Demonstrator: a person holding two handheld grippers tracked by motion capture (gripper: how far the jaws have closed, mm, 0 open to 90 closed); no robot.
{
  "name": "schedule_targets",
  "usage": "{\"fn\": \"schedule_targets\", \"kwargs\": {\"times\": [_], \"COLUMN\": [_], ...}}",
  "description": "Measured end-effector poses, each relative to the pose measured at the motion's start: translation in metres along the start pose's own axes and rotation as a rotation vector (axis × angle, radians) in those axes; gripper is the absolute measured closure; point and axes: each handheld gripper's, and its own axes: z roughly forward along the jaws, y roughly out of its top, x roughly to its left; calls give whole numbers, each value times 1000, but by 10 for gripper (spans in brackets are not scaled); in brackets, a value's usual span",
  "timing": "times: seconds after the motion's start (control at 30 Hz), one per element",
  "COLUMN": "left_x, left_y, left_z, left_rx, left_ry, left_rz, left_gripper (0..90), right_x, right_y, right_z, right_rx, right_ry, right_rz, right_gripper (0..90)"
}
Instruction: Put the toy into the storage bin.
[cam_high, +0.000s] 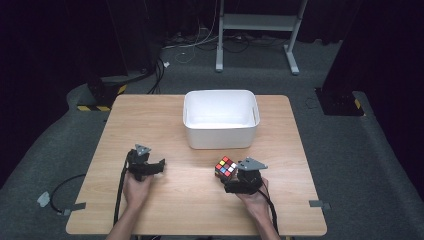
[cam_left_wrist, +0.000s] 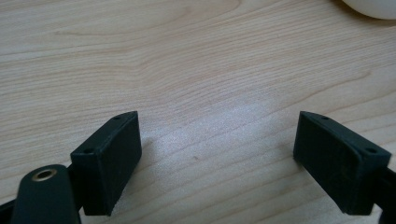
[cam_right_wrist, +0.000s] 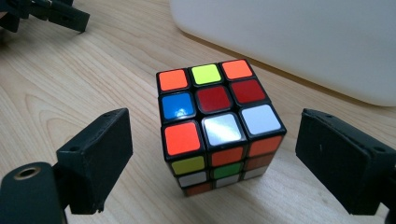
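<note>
Right gripper view: right gripper (cam_right_wrist: 212, 154) stands spread, jaws flanking the puzzle cube (cam_right_wrist: 217, 123) without contact, presumably aligned for a grasp. Cube rests on the table (cam_high: 165, 125) near the white bin (cam_high: 221, 131), its probable destination. Left gripper (cam_left_wrist: 217, 158) idles, jaws apart over bare wood.

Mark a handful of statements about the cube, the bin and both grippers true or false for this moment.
1. The right gripper is open, its jaws either side of the cube. True.
2. The cube is inside the white bin. False: it sits on the table, in front of the bin.
3. The left gripper holds something. False: its jaws stand open over bare wood.
4. The cube's colours are scrambled. True.
</note>
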Motion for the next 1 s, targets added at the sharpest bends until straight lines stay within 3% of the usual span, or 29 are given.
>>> {"fn": "schedule_targets", "kwargs": {"times": [0.83,1.0], "left_x": [0,0], "left_y": [0,0], "left_z": [0,0], "left_rx": [0,0], "left_ry": [0,0], "left_rz": [-2,-2], "left_gripper": [155,155], "right_x": [-2,-5], "right_y": [11,9], "right_z": [36,42], "right_rx": [66,77], "right_ry": [10,14], "right_rz": [-3,19], "right_gripper": [153,176]}}
